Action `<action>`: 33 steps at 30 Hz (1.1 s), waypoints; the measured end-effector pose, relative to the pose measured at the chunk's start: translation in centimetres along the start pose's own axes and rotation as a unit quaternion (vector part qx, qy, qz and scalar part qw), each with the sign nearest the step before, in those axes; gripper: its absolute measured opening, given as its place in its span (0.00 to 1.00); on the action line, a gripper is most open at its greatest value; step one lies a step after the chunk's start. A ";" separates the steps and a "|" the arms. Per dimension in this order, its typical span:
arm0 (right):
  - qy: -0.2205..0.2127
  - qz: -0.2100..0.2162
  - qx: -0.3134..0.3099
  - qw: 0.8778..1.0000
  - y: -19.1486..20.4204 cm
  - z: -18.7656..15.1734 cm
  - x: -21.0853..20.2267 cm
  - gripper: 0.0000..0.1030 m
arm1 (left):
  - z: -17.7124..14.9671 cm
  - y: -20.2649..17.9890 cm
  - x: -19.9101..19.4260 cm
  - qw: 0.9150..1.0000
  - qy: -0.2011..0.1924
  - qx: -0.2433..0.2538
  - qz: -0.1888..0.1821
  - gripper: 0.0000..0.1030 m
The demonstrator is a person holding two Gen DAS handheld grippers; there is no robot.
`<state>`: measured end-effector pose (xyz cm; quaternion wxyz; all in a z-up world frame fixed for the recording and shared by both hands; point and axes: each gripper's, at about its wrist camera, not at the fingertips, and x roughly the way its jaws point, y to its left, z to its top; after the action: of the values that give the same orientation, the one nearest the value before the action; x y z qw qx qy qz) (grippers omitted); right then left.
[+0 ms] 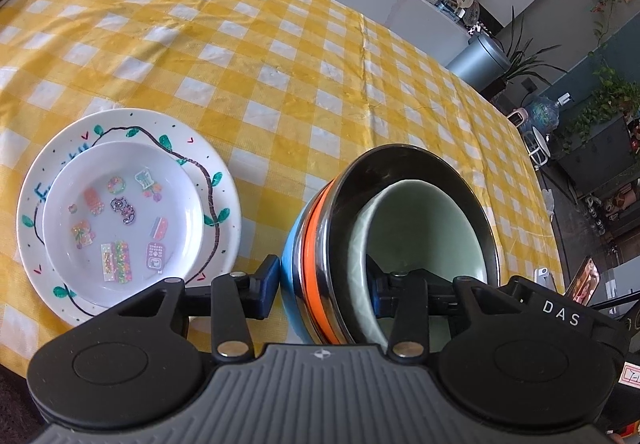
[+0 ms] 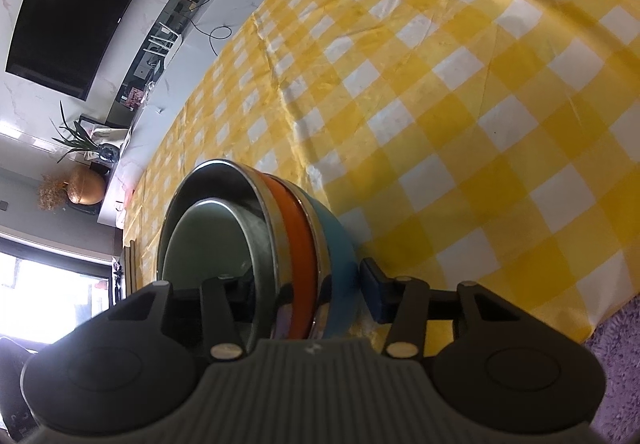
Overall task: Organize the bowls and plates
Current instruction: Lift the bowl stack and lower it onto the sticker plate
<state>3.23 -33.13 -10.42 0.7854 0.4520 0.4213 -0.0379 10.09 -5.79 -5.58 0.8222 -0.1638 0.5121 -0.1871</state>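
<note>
Nested bowls [image 1: 400, 236] — pale green ceramic inside steel, orange and blue shells — sit at five o'clock on the yellow checked tablecloth [image 1: 280, 64]. The left gripper [image 1: 324, 290] and right gripper [image 2: 304, 292] each straddle the stack's wall, apparently clamped on it, though contact is partly hidden. At eight o'clock, a sticker-dotted white dish [image 1: 120, 220] already rests on the vine-painted plate [image 1: 222, 184]; stacking looks nearly finished.

Left hand-held gripper [image 1: 322, 286]: black linkage arms, silver pivot screws, blue pads, ribbed grey housing. Right hand-held gripper [image 2: 308, 292]: identical.
</note>
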 end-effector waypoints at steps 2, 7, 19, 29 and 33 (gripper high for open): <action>-0.002 -0.001 -0.002 1.000 0.3 -0.1 -0.1 0.46 | 0.0 0.1 -0.3 1.000 -0.002 -0.001 -0.002 0.46; -0.008 -0.002 -0.015 1.000 1.4 -0.5 -0.6 0.46 | 0.1 0.7 -1.7 1.000 -0.008 -0.009 -0.010 0.46; 0.002 0.019 -0.058 0.998 6.2 -2.5 -0.5 0.45 | 1.1 3.3 -6.6 0.999 -0.030 -0.026 0.009 0.46; 0.022 0.035 -0.091 0.995 10.3 -4.0 1.8 0.44 | 2.3 6.8 -9.1 0.997 -0.049 -0.055 0.028 0.46; 0.032 0.035 -0.098 0.994 11.5 -4.3 3.1 0.44 | 2.9 8.2 -9.2 0.996 -0.050 -0.068 0.034 0.45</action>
<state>7.62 -22.20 -5.83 0.8131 0.3882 0.4313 0.0459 10.13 5.98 -0.99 0.8397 -0.2105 0.4872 -0.1151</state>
